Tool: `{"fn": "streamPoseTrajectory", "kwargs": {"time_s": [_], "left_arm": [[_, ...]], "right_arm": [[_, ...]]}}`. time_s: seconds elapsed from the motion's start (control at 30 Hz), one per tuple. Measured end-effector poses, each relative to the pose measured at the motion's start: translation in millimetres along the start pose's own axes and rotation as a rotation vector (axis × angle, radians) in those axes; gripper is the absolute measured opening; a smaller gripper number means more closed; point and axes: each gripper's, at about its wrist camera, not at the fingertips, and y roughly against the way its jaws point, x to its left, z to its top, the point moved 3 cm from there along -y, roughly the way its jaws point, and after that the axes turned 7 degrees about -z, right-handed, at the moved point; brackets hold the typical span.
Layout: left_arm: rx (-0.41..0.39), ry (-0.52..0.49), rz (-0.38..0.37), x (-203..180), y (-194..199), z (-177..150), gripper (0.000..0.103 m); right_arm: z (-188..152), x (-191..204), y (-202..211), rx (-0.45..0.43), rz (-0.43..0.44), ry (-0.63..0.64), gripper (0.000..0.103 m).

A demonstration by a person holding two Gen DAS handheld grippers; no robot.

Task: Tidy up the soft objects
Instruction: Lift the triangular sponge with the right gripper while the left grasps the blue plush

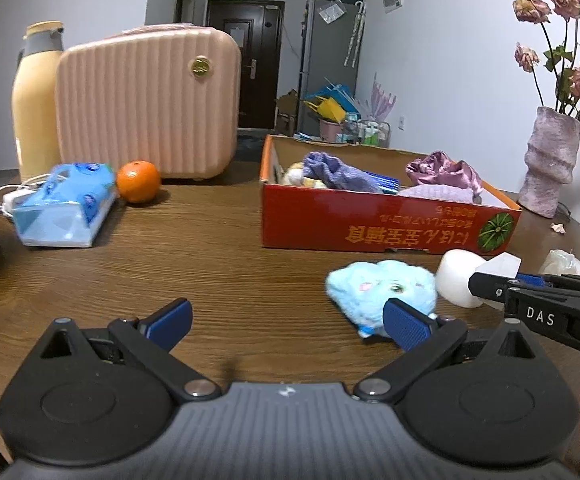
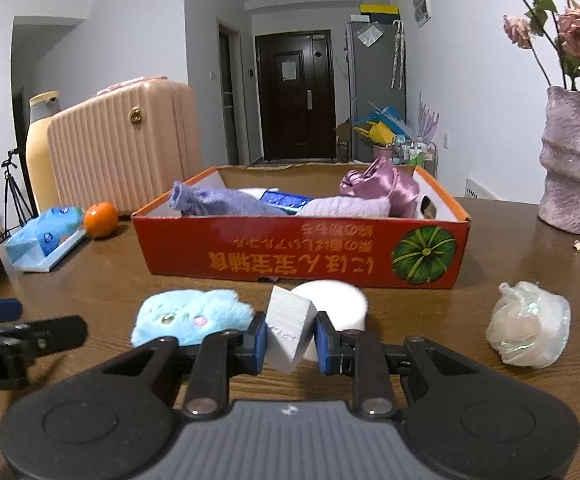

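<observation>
The right gripper (image 2: 290, 338) is clamped on a white foam block (image 2: 290, 330), its blue pads (image 2: 260, 342) pressed against the block's two sides, with the block's corner pointing up between them. Just behind the block, at about 1 o'clock from it in the right wrist view, stands a white cylinder (image 2: 336, 306); whether the two touch cannot be told. At 9 o'clock from the block lies a light blue plush toy (image 2: 192, 316) on the wooden table (image 2: 102, 284), just beside the gripper's left finger.

The left gripper (image 1: 288, 322) hovers low over the table with its jaws spread wide and nothing between them; its right pad (image 1: 404, 328) overlaps the near edge of the plush toy (image 1: 382, 290) in the left wrist view, though contact cannot be judged.

At 12 o'clock, beyond the plush and the block, sits the red cardboard box (image 2: 302, 254), open on top. Inside it lie a purple knitted cloth (image 2: 218, 202), a shiny pink satin pouch (image 2: 382, 188), a pale lilac towel (image 2: 346, 208) and a blue packet (image 2: 284, 200). At 3 o'clock from the right gripper rests a crumpled iridescent plastic bundle (image 2: 528, 328), well apart from the box.

Toward 10 o'clock are an orange (image 2: 101, 219), a blue tissue pack (image 2: 44, 240), a pink ribbed suitcase (image 2: 122, 148) and a yellow flask (image 2: 40, 148). At 2 o'clock stands a pink vase (image 2: 570, 160) holding dried roses (image 2: 578, 36)
</observation>
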Motion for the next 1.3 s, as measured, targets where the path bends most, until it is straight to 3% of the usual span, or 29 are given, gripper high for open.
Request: {"fn": "streamPoseTrajectory", "kwargs": {"time_s": [0.63, 0.97, 1.2, 1.3], "left_arm": [[0.105, -0.046, -0.098, -55, -67, 11, 0.103], [0.190, -0.041, -0.102, -57, -96, 10, 0.103], [0.198, -0.021, -0.098, -53, -102, 10, 0.103], [0.198, -0.030, -0.100, -53, -101, 9, 0.093]], "right_arm": [[7, -37, 3, -0.086, -0.047, -0.035, 0.024], [8, -39, -3, -0.103, -0.059, -0.020, 0.024], [10, -39, -7, -0.107, -0.057, -0.009, 0.024], [10, -38, -8, -0.107, -0.057, -0.005, 0.024]]}}
